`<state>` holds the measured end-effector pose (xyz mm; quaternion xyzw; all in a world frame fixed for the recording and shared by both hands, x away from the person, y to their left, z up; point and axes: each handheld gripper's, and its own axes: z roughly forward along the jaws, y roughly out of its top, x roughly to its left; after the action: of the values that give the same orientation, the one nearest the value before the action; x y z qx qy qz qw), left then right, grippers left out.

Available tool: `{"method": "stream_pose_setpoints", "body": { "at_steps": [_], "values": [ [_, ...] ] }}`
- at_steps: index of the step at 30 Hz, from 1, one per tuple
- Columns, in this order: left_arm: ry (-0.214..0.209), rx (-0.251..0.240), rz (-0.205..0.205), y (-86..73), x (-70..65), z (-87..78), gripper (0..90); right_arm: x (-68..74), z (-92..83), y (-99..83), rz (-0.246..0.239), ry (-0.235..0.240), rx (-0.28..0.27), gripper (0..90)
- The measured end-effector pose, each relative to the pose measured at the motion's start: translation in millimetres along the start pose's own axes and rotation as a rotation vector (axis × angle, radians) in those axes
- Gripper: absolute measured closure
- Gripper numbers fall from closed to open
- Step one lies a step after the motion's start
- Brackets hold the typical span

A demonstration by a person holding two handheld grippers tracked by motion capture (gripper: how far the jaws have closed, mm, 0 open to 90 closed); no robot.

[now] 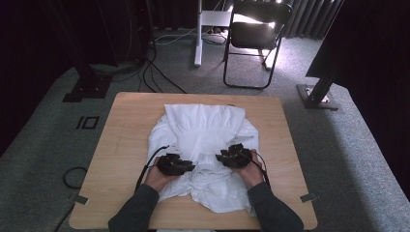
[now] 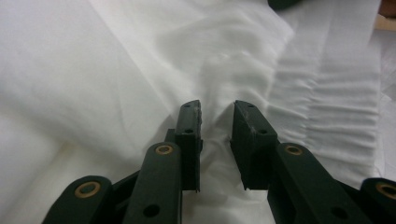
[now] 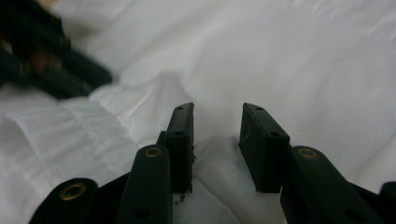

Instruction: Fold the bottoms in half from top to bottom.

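Observation:
A white garment lies crumpled on the wooden table, its pleated part near the middle. My left gripper rests on the garment's near left. In the left gripper view, its jaws stand apart over a raised fold of the cloth, so it is open. My right gripper sits on the near right, facing the left one. The right gripper view has its jaws parted above the white fabric, not pinching it. The left gripper appears blurred at the upper left there.
Bare wood runs along the table's left and right sides. Beyond the far edge stand a folding chair and a white post. Cables lie on the grey carpet at the left, and dark stands flank the table.

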<state>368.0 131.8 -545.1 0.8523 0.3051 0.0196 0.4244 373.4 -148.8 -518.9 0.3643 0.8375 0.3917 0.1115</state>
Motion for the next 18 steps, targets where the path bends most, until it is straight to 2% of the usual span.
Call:
{"method": "stream_pose_setpoints", "body": {
  "at_steps": [2, 3, 5, 8, 11, 13, 15, 18],
  "values": [
    [0.014, 0.008, 0.008, -1.1, -0.8, -2.4, 72.1, 2.9, 1.0, -5.9, -0.012, -0.008, 0.011, 65.3],
    [0.025, 0.016, 0.02, -1.8, -3.3, -3.7, 71.7, 7.5, 4.3, -15.0, -0.035, -0.02, 0.048, 65.7],
    [0.034, 0.032, 0.033, -1.8, -5.2, -3.9, 71.6, 10.6, 8.3, -20.3, -0.06, -0.043, 0.072, 66.6],
    [0.039, 0.036, 0.036, -1.7, -6.3, -4.1, 71.7, 11.2, 10.0, -21.4, -0.058, -0.04, 0.079, 67.1],
    [0.072, 0.022, 0.057, 5.3, -8.1, -10.3, 66.9, 10.2, 9.7, -18.4, -0.077, -0.033, 0.092, 66.8],
    [0.113, 0.002, 0.069, 13.7, -5.5, -15.7, 64.0, 5.7, 4.2, -14.1, -0.065, -0.031, 0.045, 62.7],
    [0.158, -0.032, 0.06, 24.1, 0.5, -19.6, 62.5, -3.1, -2.9, -7.3, -0.031, -0.065, -0.001, 57.0],
    [0.231, -0.066, 0.047, 40.7, 14.1, -19.7, 60.8, -22.2, -8.8, 5.0, 0.012, -0.106, -0.076, 53.6]
  ]
}}
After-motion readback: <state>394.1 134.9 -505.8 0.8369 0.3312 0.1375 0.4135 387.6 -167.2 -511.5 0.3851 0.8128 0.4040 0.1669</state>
